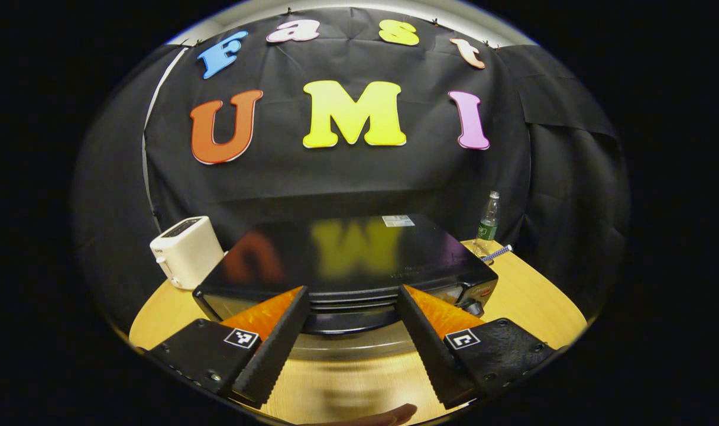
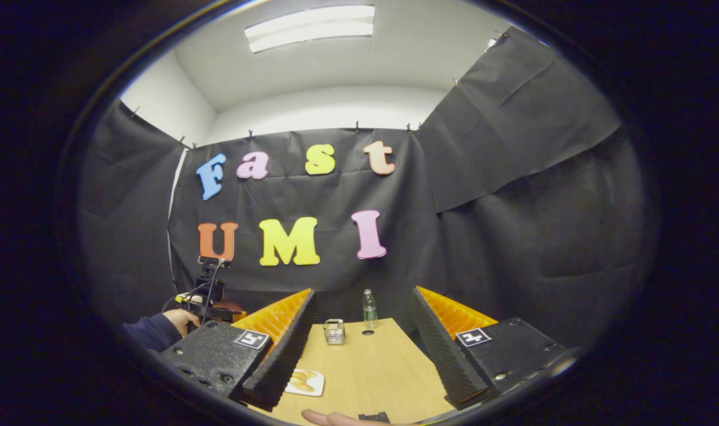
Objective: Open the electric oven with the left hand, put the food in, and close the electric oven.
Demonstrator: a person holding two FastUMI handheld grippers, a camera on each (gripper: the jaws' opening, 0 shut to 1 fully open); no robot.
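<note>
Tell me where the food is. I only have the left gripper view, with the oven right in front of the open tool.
Observer: In the right gripper view, the food lies on a small white plate on the wooden table, close to that tool's left finger.
Operator: Is the right tool holding anything?
Observer: No. The right tool is open and grips nothing.
Operator: Is anything else on that table?
Observer: A small metal holder stands farther back, near a bottle.
</note>
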